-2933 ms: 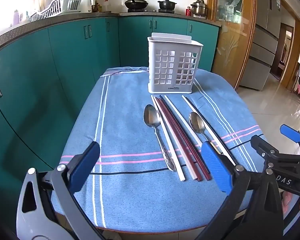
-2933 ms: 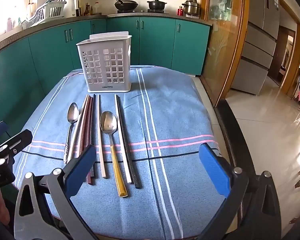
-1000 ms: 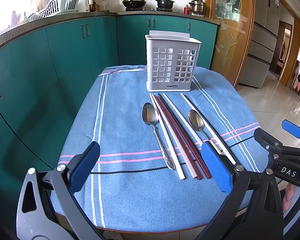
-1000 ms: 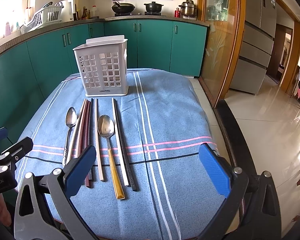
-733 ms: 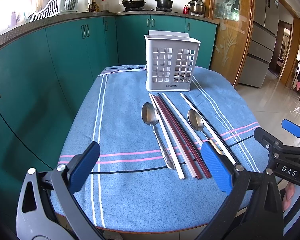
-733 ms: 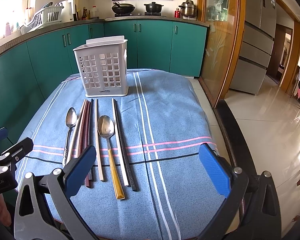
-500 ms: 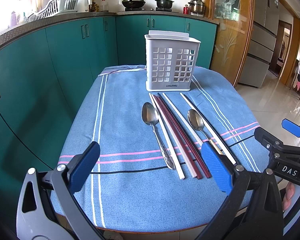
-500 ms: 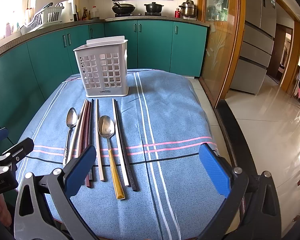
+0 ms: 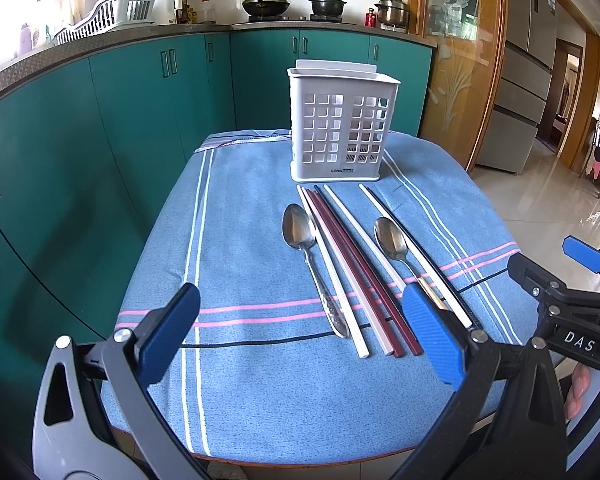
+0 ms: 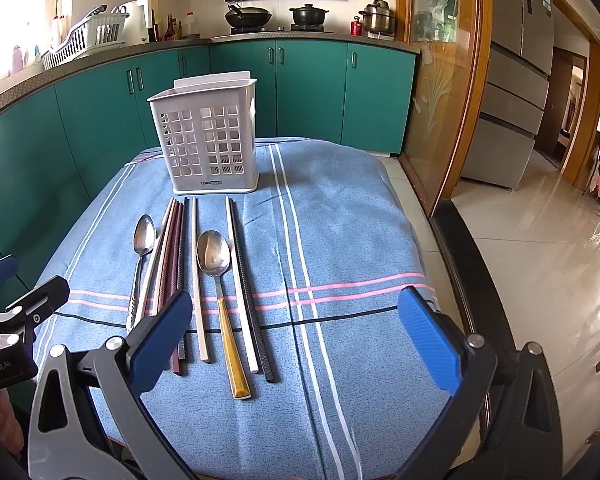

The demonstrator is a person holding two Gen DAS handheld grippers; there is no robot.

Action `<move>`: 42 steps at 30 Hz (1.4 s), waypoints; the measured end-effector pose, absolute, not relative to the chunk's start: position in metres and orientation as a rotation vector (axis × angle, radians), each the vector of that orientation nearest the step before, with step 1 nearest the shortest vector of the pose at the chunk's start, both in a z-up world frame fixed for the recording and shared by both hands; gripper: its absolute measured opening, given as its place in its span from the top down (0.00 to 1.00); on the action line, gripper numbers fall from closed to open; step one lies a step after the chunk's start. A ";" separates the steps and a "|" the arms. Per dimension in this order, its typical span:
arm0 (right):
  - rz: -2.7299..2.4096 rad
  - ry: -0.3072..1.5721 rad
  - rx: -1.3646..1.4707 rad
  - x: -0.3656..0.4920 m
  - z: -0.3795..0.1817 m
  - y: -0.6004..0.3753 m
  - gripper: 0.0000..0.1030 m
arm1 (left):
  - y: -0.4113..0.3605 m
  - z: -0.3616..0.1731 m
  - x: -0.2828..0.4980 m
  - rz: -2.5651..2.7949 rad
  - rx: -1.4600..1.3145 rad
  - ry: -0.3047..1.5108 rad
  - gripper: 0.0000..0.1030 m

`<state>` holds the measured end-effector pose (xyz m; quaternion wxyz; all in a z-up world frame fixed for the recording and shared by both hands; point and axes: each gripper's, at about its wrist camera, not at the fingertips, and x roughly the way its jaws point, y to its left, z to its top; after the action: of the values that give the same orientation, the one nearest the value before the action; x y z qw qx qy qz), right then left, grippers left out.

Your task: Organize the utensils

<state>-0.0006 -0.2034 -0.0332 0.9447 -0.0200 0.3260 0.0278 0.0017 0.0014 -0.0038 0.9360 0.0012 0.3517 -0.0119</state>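
A white slotted utensil holder [image 9: 342, 126] [image 10: 206, 136] stands upright at the far end of the blue-clothed table [image 9: 240, 380]. In front of it lie a silver spoon [image 9: 306, 256] [image 10: 142, 252], white, pink and dark red chopsticks [image 9: 352, 268] [image 10: 170, 256], a gold-handled spoon [image 10: 220, 292] [image 9: 394, 242] and a white and a black chopstick [image 10: 244, 288]. My left gripper [image 9: 300, 332] is open and empty over the table's near edge. My right gripper [image 10: 296, 340] is open and empty, near the utensil handles.
Teal cabinets [image 9: 100, 112] run along the left and back. A wood-framed glass door [image 10: 440, 80] and a tiled floor [image 10: 540, 260] lie to the right. The table's right half [image 10: 340, 220] holds only cloth.
Both grippers have drifted slightly; the holder and utensils lie as before. Both stay open.
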 end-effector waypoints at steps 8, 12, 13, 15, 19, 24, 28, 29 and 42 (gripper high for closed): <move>0.076 0.664 -0.027 -0.001 -0.033 -0.203 0.03 | 0.000 -0.006 0.002 -0.020 0.021 0.721 0.03; 0.092 0.638 -0.007 -0.004 -0.029 -0.204 0.03 | 0.001 -0.006 0.002 -0.021 0.018 0.714 0.03; 0.082 0.610 -0.009 -0.007 -0.026 -0.205 0.03 | 0.001 -0.006 0.001 -0.027 0.011 0.710 0.03; 0.064 0.520 -0.031 -0.016 -0.017 -0.205 0.03 | 0.006 -0.004 0.000 -0.045 -0.023 0.688 0.03; 0.069 0.381 -0.084 -0.027 -0.014 -0.201 0.03 | 0.014 -0.006 0.003 -0.058 -0.054 0.663 0.03; 0.131 0.536 -0.060 -0.005 -0.028 -0.206 0.03 | 0.018 -0.012 0.017 -0.017 -0.023 0.675 0.03; 0.114 0.491 -0.076 -0.007 -0.024 -0.206 0.03 | 0.017 -0.016 0.038 -0.029 -0.007 0.715 0.06; 0.117 0.501 -0.070 -0.005 -0.024 -0.207 0.03 | 0.016 -0.018 0.047 -0.028 0.010 0.733 0.08; 0.122 0.589 -0.015 0.011 -0.040 -0.223 0.03 | 0.023 -0.054 0.148 -0.080 0.001 0.926 0.45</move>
<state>0.0110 -0.2231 -0.0396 0.9551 -0.0072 0.2902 0.0601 0.1478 0.0230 -0.0538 0.8939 0.0004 0.4467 -0.0385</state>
